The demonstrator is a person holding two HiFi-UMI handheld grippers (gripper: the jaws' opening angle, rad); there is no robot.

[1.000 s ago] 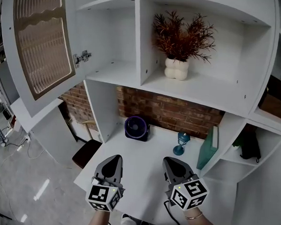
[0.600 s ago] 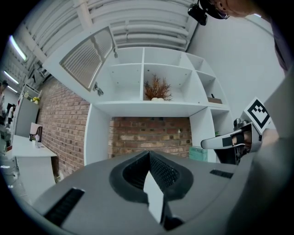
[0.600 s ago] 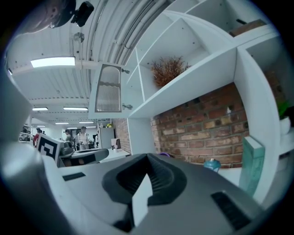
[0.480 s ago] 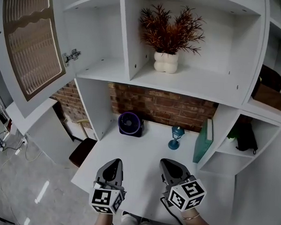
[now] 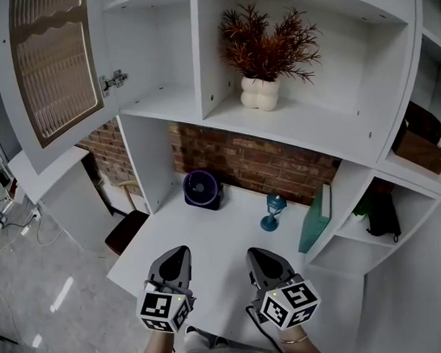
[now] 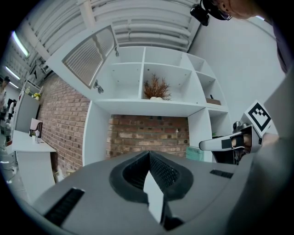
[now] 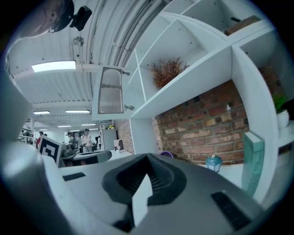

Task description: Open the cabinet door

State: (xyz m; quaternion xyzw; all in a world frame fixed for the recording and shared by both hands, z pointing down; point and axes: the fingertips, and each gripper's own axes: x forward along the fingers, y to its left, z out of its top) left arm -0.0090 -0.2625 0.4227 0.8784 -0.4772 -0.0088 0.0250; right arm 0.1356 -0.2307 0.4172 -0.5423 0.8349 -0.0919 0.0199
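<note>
The white shelf unit fills most of the head view. Against a second ago it sits a little higher and further left in the frame. Half a second ago it was almost where it is now.

The cabinet door, with its ribbed panel, stands swung wide open at the upper left, as in both earlier frames. Its hinge shows at the edge of the bare compartment beside it. No claw touches it. The left gripper view shows the door well above and ahead, and the right gripper view shows it far off.

The white worktop lies below the shelves.

A reddish plant in a white vase stands on the shelf, unmoved.

The left claw and right claw hover side by side over the near edge of the worktop, much where they were in the frame a second ago. In its own view the left claw has its jaws pressed together on nothing. The right claw is likewise closed and empty.

A teal book leans upright at the right. A purple fan sits by the brick back wall. A small blue goblet stands between the fan and the book.
</note>
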